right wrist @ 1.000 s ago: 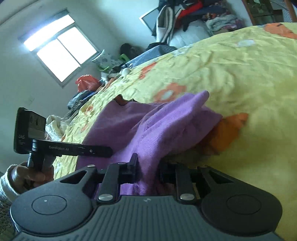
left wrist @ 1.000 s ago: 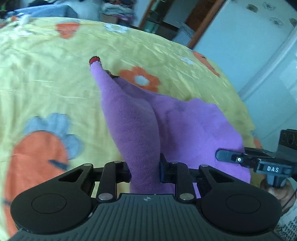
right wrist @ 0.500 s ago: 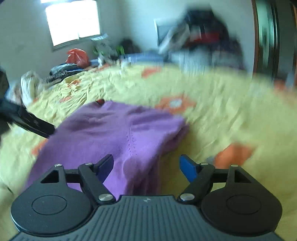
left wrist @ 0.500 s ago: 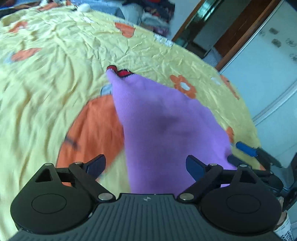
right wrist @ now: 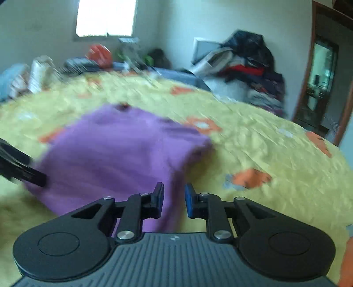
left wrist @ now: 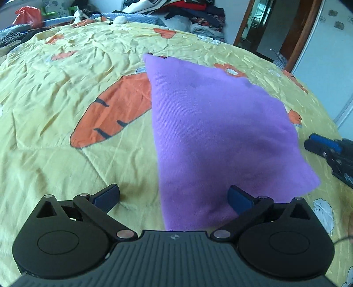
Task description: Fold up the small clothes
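Observation:
A purple knit garment [left wrist: 216,136] lies folded flat on the yellow bedspread [left wrist: 66,99], a bit of red trim at its far corner. My left gripper [left wrist: 173,195] is wide open and empty, just behind the garment's near edge. In the right wrist view the garment [right wrist: 114,150] is blurred. My right gripper [right wrist: 174,198] hovers at its near right edge, jaws narrowed to a small gap with nothing between them. The right gripper also shows at the right edge of the left wrist view [left wrist: 331,152], and the left one at the left edge of the right wrist view [right wrist: 19,167].
The bedspread has orange carrot [left wrist: 114,110] and flower prints. Heaps of clothes [right wrist: 249,72] lie at the bed's far side. A wooden doorway [right wrist: 322,84] is at the far right, a window [right wrist: 106,17] at the back.
Both grippers let go of the purple garment, which dropped flat on the bed. Both pulled back. The right jaws have since narrowed from wide open.

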Available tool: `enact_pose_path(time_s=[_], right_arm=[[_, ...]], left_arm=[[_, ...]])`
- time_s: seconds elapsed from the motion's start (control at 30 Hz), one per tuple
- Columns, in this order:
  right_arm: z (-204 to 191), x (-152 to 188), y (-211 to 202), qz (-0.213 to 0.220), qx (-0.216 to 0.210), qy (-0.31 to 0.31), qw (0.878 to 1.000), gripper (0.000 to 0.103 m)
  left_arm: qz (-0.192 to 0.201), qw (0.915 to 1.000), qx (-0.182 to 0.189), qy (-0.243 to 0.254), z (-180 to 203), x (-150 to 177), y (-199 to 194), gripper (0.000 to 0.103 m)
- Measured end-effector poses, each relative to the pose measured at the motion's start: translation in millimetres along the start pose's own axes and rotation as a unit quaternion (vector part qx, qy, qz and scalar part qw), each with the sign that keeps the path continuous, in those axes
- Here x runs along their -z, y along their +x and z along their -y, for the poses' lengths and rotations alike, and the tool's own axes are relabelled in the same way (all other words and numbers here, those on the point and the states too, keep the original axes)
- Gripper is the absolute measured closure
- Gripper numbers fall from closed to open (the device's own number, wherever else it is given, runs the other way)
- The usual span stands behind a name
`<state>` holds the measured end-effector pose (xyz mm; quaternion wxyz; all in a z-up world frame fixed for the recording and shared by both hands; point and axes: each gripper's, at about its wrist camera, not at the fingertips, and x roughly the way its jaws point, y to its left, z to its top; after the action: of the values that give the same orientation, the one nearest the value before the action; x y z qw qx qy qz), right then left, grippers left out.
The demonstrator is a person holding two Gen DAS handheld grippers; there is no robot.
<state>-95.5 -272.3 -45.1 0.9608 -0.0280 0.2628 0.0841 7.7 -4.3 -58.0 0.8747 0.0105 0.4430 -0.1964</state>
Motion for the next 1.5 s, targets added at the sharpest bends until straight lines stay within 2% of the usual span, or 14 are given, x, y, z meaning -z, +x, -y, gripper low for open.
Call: enact_pose_path(time_s=[0.07,0.13,0.23,0.4,0.47,0.53,0.7,0.73,0.77,0.8,0.87,1.03,1.17,1.5], right_arm=[[-16.4,8.4,2.0,-0.012,-0.008,-0.04,0.999,0.084],[-18.5,16.6,18.7,-0.049,0.038,-0.072,0.995,0.084],[5.0,-1.0,19.4,-0.025,0.015,-0.004,1.0,0.083],[8.5,-39.3,63.7,-0.019,-0.048,0.017,0.999,0.083],[10.7,-41.2,97.5,-0.055,-0.025,0.005,0.998,0.084],[17.9,-40.1,106.2,-0.05,-0.015,0.016,0.998,0.085],[8.9,-36.7,71.5,-0.054,0.001,0.052,0.997,0.082],[5.3,-30.4,56.2,-0.053,-0.008,0.074,0.996,0.08],[1.3,-24.7,46.0,-0.061,-0.02,0.086,0.994,0.066],[-4.5,-17.6,36.3,-0.073,-0.022,0.092,0.993,0.036],[-20.2,6.4,9.7,-0.078,-0.004,0.097,0.992,0.005],[-52.9,65.5,-50.1,-0.111,0.039,0.066,0.991,0.004],[-53.2,79.6,-74.7,-0.118,0.063,0.075,0.988,0.0],[-42.1,35.4,2.4,-0.11,0.089,0.106,0.984,0.0]], left_arm=[[0.0,0.9999,-0.011,0.0,5.2,5.0,-1.1,0.0],[-0.001,0.9998,-0.019,0.007,10.0,9.7,-1.6,0.0],[-0.006,0.9995,-0.029,0.011,14.2,13.7,-3.0,0.0],[0.0,0.9991,-0.042,0.01,16.9,20.0,-6.4,0.0],[0.003,0.9989,-0.045,0.014,18.1,22.3,-7.4,0.0],[0.005,0.9985,-0.051,0.021,19.0,23.9,-7.3,0.0],[0.016,0.9975,-0.061,0.033,21.6,30.2,-8.0,0.0],[0.017,0.9973,-0.064,0.034,22.2,31.2,-8.3,0.0],[0.019,0.997,-0.067,0.035,23.2,32.3,-8.4,0.0],[0.02,0.9967,-0.07,0.036,24.3,33.2,-8.5,0.0],[0.022,0.9962,-0.076,0.037,26.4,35.8,-9.2,0.0],[0.029,0.9955,-0.084,0.032,28.5,42.7,-13.1,0.0],[0.034,0.9951,-0.091,0.017,29.5,46.3,-16.2,0.0],[0.042,0.9919,-0.119,-0.009,35.5,44.8,-13.7,0.0]])
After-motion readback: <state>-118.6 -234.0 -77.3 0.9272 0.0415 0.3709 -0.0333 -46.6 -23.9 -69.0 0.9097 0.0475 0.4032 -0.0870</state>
